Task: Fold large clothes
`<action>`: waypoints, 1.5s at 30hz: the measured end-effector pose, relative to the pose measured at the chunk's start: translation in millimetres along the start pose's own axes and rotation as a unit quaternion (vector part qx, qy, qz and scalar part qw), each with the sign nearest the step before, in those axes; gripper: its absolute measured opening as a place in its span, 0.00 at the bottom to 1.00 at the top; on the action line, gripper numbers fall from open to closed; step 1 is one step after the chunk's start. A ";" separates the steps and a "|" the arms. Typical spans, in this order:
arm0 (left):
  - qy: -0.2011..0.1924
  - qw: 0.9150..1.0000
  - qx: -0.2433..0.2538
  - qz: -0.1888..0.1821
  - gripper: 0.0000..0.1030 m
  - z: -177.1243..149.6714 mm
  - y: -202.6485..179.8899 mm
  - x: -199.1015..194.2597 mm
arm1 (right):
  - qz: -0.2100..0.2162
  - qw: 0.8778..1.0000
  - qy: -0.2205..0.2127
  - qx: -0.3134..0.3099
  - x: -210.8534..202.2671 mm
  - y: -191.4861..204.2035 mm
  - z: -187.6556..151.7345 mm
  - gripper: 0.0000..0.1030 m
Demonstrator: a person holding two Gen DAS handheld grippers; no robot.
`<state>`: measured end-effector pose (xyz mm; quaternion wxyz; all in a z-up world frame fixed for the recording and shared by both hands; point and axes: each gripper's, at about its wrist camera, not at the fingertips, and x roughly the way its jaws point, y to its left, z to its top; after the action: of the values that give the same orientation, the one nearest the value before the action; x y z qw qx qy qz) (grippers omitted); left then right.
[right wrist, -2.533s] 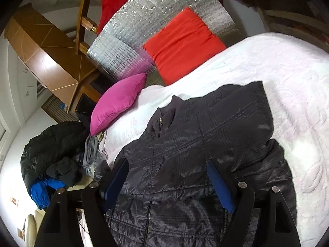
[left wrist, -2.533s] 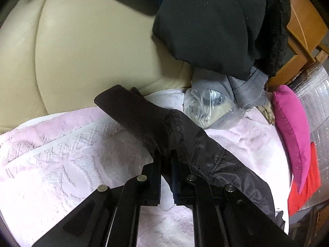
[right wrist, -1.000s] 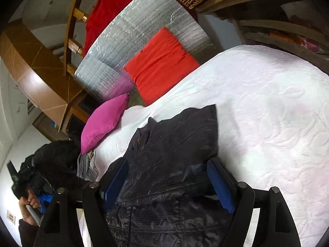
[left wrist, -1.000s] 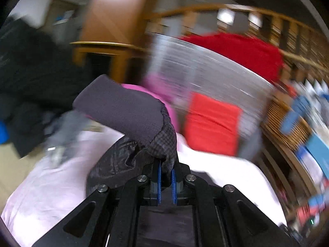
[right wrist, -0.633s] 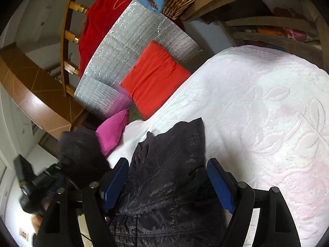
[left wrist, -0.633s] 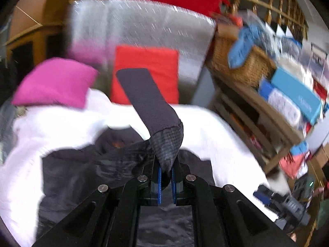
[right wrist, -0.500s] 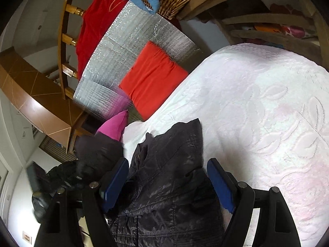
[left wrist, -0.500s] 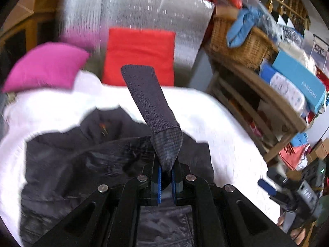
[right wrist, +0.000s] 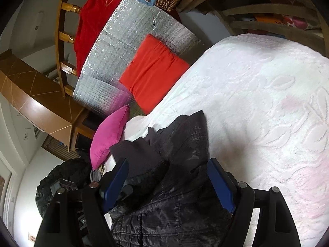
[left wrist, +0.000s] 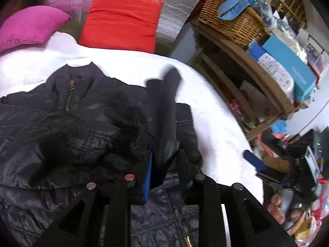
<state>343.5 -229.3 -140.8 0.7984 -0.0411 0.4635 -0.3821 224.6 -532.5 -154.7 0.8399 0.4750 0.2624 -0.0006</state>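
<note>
A black quilted jacket (left wrist: 67, 127) lies front up on the white bedspread (left wrist: 131, 65), its zipped collar toward the pillows. One sleeve (left wrist: 164, 103) is folded across the chest, its knit cuff blurred. My left gripper (left wrist: 164, 160) hovers just over it. The jaws are opening, the sleeve lies loose between them and the pads no longer press it. In the right wrist view my right gripper (right wrist: 166, 185) stands open over the jacket (right wrist: 181, 195) with nothing gripped; the cuff (right wrist: 135, 150) lies ahead of it on the left.
A red cushion (left wrist: 121, 20) and a pink pillow (left wrist: 30, 26) lean on a silver foil panel (left wrist: 176, 4) at the bed's head. A wooden shelf with a wicker basket (left wrist: 230, 18) and boxes stands right of the bed. A hand (left wrist: 275, 205) shows at lower right.
My left gripper swung the sleeve from the sofa side across the jacket, sank toward it, and its jaws have parted so the cuff drops flat. The right gripper has barely moved.
</note>
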 end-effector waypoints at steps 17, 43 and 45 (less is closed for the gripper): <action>-0.026 0.931 0.106 0.348 0.70 -18.3 102.1 -84.4 | -0.120 0.988 0.086 -0.052 88.9 13.2 -32.3 0.78; -0.016 0.907 0.052 0.418 0.72 -67.2 155.3 -75.3 | -0.185 0.972 0.017 -0.145 83.9 50.1 -14.5 0.49; -0.031 0.905 0.053 0.422 0.72 -71.2 152.2 -83.0 | -0.170 0.971 -0.007 -0.166 68.8 63.2 -21.2 0.94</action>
<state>352.6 -47.7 -186.3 0.8999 0.1889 0.3918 -0.0325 290.4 -463.8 -143.4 0.8965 0.2772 0.3299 -0.1027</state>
